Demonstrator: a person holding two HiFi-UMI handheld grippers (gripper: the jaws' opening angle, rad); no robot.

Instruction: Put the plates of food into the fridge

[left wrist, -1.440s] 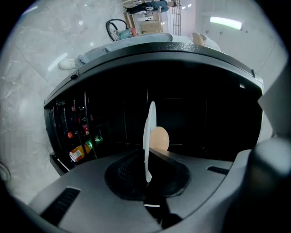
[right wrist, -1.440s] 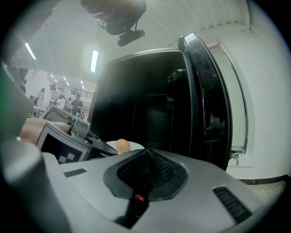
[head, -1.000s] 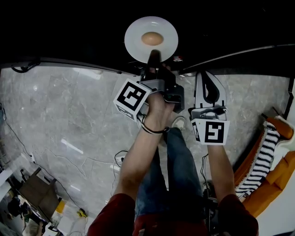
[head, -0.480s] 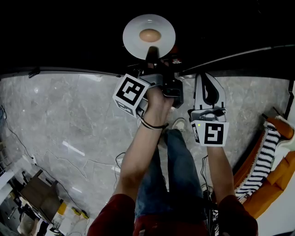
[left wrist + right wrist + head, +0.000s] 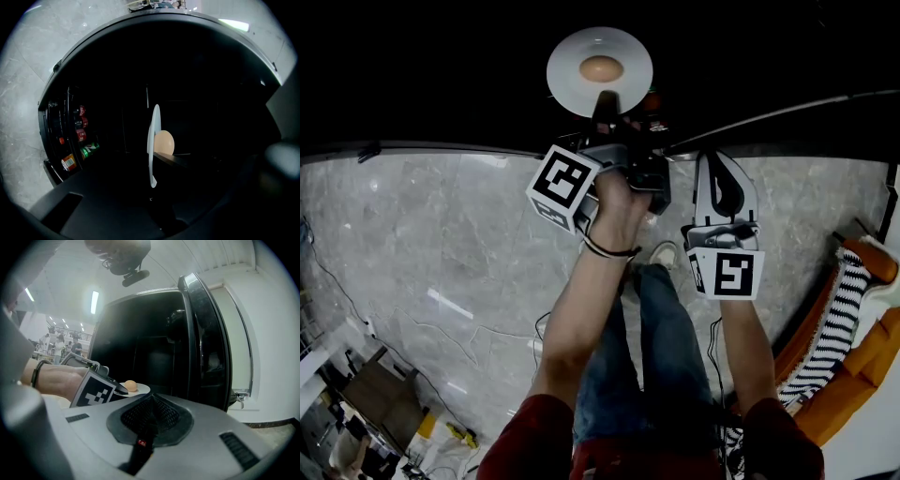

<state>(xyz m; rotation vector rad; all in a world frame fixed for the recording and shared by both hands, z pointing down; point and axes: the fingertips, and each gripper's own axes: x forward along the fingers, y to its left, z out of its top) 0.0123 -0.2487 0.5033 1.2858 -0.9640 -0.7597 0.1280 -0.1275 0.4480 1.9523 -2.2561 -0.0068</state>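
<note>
Left gripper (image 5: 607,103): clamped tight on the near rim of the plate, reaching forward.
Plate (image 5: 570,58): white, round, carried level at the mouth of the dark fridge (image 5: 140,338).
Food (image 5: 601,68): one pale brown round piece, at the middle of the plate.
Right gripper (image 5: 719,161): fingers pressed together, holding nothing, just beside the left one.
Fridge door (image 5: 206,343): swung open, at the right of the opening.
Cans (image 5: 75,140): red, green, orange, in a rack inside.
</note>
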